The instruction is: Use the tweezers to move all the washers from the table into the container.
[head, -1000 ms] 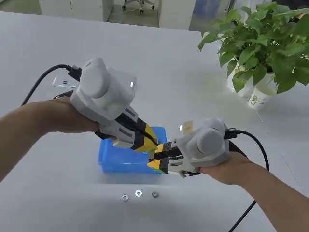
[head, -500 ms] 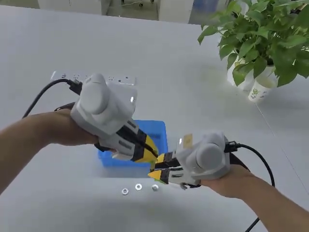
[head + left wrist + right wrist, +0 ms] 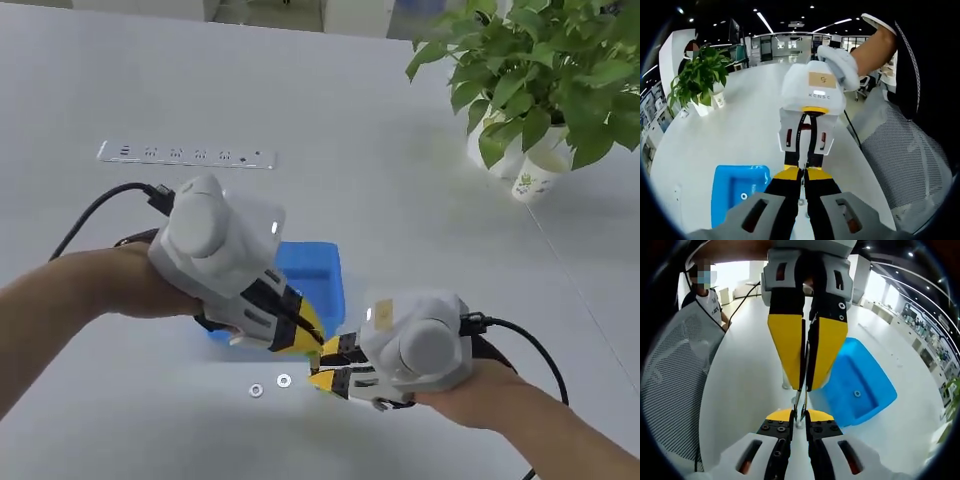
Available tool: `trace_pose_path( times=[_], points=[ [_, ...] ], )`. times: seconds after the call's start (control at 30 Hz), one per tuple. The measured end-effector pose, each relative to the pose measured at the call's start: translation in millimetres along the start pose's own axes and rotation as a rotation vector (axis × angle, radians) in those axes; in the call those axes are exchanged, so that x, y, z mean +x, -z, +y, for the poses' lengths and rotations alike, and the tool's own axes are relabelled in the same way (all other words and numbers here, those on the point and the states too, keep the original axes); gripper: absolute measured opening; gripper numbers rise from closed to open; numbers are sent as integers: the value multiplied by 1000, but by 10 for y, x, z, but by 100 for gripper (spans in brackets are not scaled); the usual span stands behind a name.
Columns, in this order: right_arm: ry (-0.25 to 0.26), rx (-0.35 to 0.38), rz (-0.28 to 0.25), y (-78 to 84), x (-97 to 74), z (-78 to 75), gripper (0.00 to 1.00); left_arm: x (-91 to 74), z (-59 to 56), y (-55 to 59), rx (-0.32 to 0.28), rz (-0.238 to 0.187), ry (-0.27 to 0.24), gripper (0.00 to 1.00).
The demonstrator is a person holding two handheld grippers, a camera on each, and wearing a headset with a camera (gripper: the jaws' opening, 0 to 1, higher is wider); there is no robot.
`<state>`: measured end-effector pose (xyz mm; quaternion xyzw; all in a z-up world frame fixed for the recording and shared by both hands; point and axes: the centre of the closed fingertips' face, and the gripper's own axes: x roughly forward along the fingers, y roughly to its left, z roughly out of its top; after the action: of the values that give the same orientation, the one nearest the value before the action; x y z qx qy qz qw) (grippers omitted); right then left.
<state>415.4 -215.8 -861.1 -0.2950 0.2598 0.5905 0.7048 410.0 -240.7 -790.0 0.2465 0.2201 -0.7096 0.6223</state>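
In the head view, the left hand [image 3: 150,280] comes in from the left and tilts the left gripper [image 3: 308,335] down and to the right. The right hand [image 3: 490,385] comes in from the lower right and levels the right gripper [image 3: 318,378] to the left. The two sets of yellow tips meet just above the table [image 3: 400,200]. One blue container [image 3: 315,265] sits right behind them. Two washers [image 3: 256,390] lie side by side on the table just in front of the tips. One power strip [image 3: 185,155] and one potted plant [image 3: 540,80] stand well apart from the work.

In the left gripper view, the left gripper's own jaws rise close together, nose to nose with the right gripper's. The container [image 3: 730,187] lies to the left, with one washer [image 3: 744,196] inside it.

In the right gripper view, the left gripper's yellow fingers [image 3: 787,345] hang down from the top. They are pressed together on the single pair of tweezers [image 3: 799,407]. The tweezers' long axis runs straight down the view, with the thin points aimed at the table. The points end in the narrow slot between the right gripper's own jaws, which are drawn in tight on that lower end. The container [image 3: 875,390] sits to the right, with one washer [image 3: 856,393] on its floor.
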Motion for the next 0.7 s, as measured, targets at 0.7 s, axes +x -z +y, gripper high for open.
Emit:
trace_pose_path(
  times=[0.7],
  points=[
    [3,9,5,48,24,8,12,36,-10,30,-6,-2,8,6]
  ],
)
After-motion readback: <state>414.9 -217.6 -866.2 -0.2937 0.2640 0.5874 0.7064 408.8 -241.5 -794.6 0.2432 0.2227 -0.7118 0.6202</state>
